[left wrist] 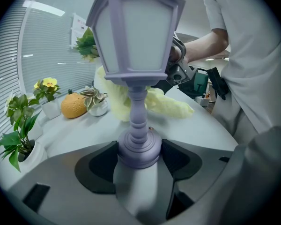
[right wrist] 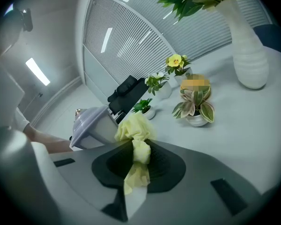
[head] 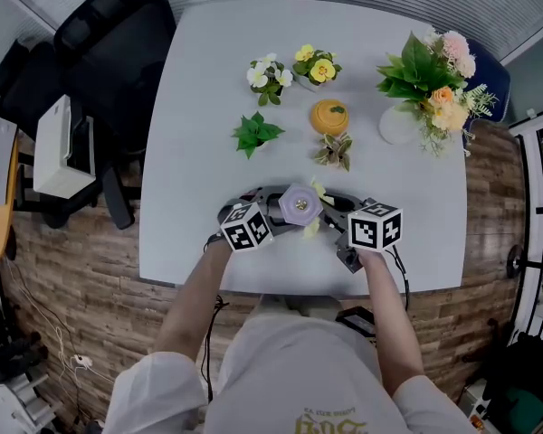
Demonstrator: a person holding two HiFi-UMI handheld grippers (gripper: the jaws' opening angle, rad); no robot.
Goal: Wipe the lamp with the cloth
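White table (head: 190, 152) fills most of the head view, with brown wood floor (head: 81, 269) around it. A purple lamp (left wrist: 136, 55) stands upright near the table's front edge, between the 2 grippers. It has a pale shade, a thin post and a round foot.

The left gripper (left wrist: 139, 153) has its 2 jaws pinching the lamp's round foot, 1 on each side. The right gripper (right wrist: 138, 158) has its jaws pressed together on a yellow cloth (right wrist: 133, 128). The bunched end of the cloth sticks out past the jaws, just beside the lamp's shade. I cannot tell if it touches. From the left gripper view, more of the cloth lies on the table behind the post.

Farther back sit an orange (head: 328, 116), a stripy plant (head: 335, 150), a green plant (head: 256, 134), white flowers (head: 269, 77) and yellow flowers (head: 315, 66). A white vase (head: 400, 125) of big flowers stands at the right. A black chair (head: 109, 52) is beside the table on the left. Gold print on the person's shirt (head: 308, 378) is too blurry to read.
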